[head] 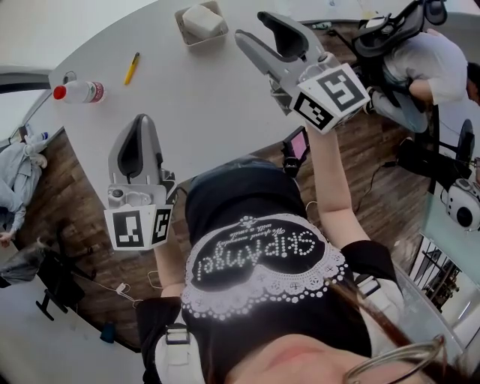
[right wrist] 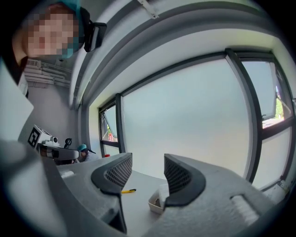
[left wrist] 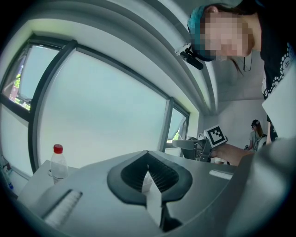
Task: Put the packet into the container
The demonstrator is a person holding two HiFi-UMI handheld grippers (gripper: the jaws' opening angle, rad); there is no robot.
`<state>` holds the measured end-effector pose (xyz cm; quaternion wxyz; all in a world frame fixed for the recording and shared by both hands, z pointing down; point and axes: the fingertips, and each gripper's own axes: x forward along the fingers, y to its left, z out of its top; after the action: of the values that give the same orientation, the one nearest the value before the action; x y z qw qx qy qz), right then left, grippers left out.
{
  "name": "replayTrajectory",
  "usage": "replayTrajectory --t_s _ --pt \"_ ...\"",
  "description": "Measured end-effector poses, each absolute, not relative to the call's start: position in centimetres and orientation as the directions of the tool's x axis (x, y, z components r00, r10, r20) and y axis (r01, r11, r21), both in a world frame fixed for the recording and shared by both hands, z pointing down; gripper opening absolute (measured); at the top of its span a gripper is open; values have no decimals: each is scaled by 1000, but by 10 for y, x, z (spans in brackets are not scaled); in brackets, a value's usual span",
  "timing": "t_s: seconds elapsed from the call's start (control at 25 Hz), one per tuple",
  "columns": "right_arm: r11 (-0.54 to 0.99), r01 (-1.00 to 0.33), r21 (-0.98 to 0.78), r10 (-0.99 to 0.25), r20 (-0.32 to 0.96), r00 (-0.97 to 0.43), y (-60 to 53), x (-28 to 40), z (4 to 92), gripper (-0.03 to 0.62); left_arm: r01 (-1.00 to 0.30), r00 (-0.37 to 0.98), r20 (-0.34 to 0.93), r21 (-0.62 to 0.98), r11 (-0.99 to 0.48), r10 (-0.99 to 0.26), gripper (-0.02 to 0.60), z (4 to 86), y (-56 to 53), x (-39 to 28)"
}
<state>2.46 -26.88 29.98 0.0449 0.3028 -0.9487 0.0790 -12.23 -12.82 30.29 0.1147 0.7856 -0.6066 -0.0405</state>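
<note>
A small beige container (head: 201,24) stands at the far side of the grey table (head: 195,97), with a white packet (head: 202,19) lying inside it. My right gripper (head: 251,25) hovers just right of the container, open, with nothing between its jaws. In the right gripper view the container (right wrist: 155,202) and the packet (right wrist: 162,191) show low down beside the right jaw of that gripper (right wrist: 148,157). My left gripper (head: 142,120) is held over the table's near edge, shut and empty. The left gripper view shows its jaws (left wrist: 148,153) meeting at the tips.
A clear bottle with a red cap (head: 79,91) lies at the table's left edge, also upright-looking in the left gripper view (left wrist: 57,164). A yellow pen (head: 132,67) lies left of the container. A person (head: 427,60) sits at the far right by office chairs.
</note>
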Motion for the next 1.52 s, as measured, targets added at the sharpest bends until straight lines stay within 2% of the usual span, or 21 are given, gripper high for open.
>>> replayTrajectory --t_s 0.4,0.72,1.52 --pt "788 -605 -116 -603 58 -796 -224 47 267 157 -941 273 63 227 -253 -960 3 300 -121 -122" --pt "780 -606 -157 -606 57 -794 -197 57 271 90 -936 286 55 230 -266 -957 3 297 -118 -120" --pt "700 -692 -178 -688 94 -720 -154 111 283 48 -929 307 66 238 -284 -949 3 301 -114 -116"
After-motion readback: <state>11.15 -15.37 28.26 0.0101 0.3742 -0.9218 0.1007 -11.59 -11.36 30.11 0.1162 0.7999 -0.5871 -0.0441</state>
